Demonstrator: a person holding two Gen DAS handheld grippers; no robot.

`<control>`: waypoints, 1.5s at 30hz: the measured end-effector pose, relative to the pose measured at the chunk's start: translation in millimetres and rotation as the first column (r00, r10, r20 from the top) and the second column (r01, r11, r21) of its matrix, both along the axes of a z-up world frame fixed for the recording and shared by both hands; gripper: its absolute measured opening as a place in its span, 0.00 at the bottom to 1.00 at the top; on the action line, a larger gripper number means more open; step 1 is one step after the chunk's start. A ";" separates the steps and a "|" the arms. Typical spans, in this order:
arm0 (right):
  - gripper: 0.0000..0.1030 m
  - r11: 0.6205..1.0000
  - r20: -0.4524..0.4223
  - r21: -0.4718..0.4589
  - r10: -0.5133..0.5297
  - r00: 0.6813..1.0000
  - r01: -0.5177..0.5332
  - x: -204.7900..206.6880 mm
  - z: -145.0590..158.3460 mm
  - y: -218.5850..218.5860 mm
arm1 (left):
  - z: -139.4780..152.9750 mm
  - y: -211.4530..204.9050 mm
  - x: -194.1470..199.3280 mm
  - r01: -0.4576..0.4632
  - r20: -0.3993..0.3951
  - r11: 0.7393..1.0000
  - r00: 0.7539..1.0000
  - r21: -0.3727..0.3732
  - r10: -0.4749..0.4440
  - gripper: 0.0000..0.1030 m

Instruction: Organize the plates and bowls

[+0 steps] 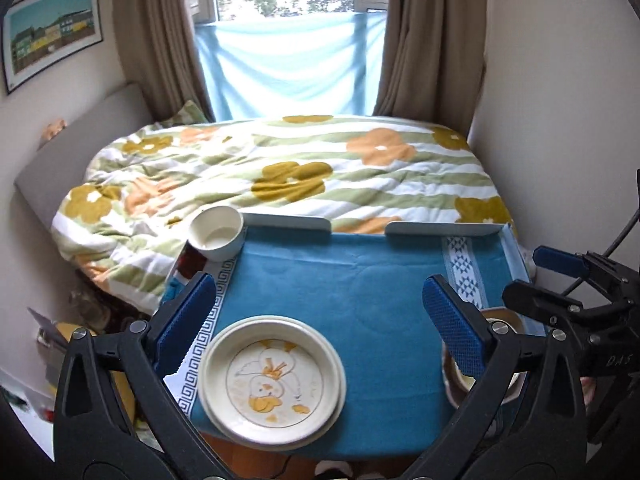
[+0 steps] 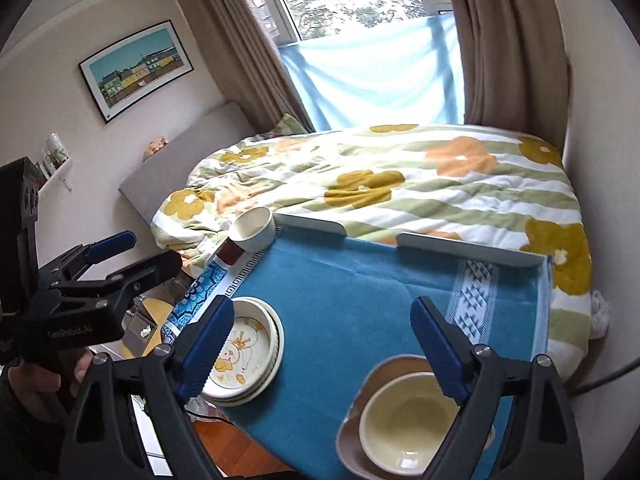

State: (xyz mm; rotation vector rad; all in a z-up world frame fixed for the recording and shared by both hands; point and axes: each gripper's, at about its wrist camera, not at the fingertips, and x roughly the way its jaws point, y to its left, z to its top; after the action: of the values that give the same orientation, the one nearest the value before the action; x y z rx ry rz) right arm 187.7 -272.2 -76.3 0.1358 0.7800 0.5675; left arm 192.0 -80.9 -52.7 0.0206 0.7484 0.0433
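Both tongs stand apart and hold nothing. The left tongs (image 1: 320,320) hover above the near-left of the bench (image 1: 360,288), over the stacked plates (image 1: 272,380); the top plate bears a duck drawing. The right tongs (image 2: 324,344) hover above the near-right, where a cream bowl (image 2: 404,420) sits nested inside a brownish dish (image 2: 352,440).

One item is unsorted: a small white bowl (image 1: 216,232) at the far-left corner of the bench, right at the edge beside the bed (image 1: 280,168) with its flowered quilt.

Judgement: plates are grouped at left, bowls at right, so the stacking step looks done for these and the white bowl is the remaining piece.

Next move, probably: the left tongs reach far-left, straddle the bowl's rim or wall, close, lift it clear of the edge and carry it to the cream bowl. Its perch at the corner calls for a gentle approach.
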 end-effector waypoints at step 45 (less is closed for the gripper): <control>0.16 0.980 -0.435 -0.056 0.146 0.889 -0.189 279.3 -180.3 317.9 | -227.6 291.2 230.6 -0.420 -0.395 0.784 0.886 -0.458 0.243 0.17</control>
State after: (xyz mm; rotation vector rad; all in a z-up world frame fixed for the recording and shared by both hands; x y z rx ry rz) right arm 467.0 45.7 -256.6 0.1051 1.2579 0.6725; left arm 422.6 210.3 -280.3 -0.6627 1.0614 0.1770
